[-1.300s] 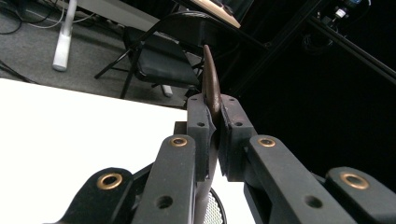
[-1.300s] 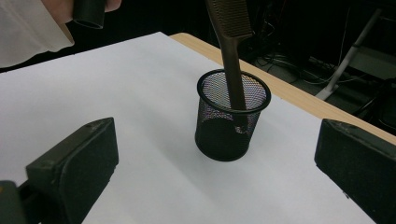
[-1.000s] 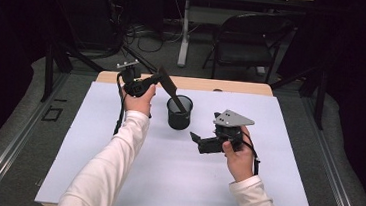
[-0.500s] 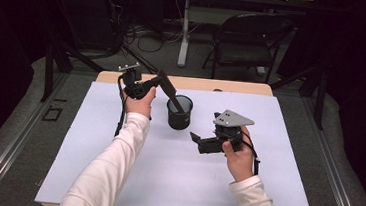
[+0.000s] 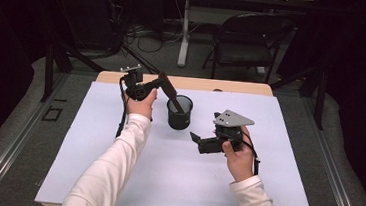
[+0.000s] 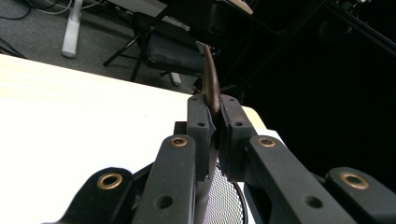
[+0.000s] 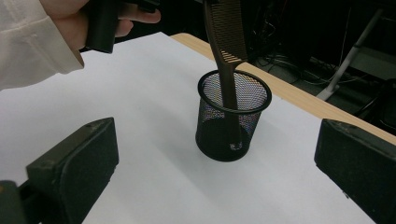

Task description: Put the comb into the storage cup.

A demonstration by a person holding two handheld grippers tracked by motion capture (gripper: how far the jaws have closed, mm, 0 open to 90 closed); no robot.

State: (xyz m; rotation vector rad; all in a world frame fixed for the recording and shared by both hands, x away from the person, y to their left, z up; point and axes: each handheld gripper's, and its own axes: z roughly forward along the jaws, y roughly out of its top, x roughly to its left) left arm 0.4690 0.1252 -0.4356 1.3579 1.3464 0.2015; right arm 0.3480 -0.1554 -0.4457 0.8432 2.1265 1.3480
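A black mesh cup (image 5: 178, 117) stands upright on the white sheet (image 5: 115, 167), toward the far middle. A brown comb (image 5: 171, 96) leans into it, its lower end inside the cup and its upper end clamped between the pads of my left gripper (image 5: 163, 81), which comes in from the cup's left. In the left gripper view the comb (image 6: 211, 79) rises between the closed fingertips above the cup (image 6: 224, 200). My right gripper (image 5: 198, 143) hovers to the cup's right, jaws open and empty. It faces the cup (image 7: 233, 121) and the comb (image 7: 226, 37).
The white sheet covers most of the wooden table (image 5: 232, 86), whose bare far edge runs just behind the cup. A folding chair (image 5: 249, 43) and cables sit on the floor beyond. The hand (image 7: 70, 28) with the left gripper is at the upper left of the right gripper view.
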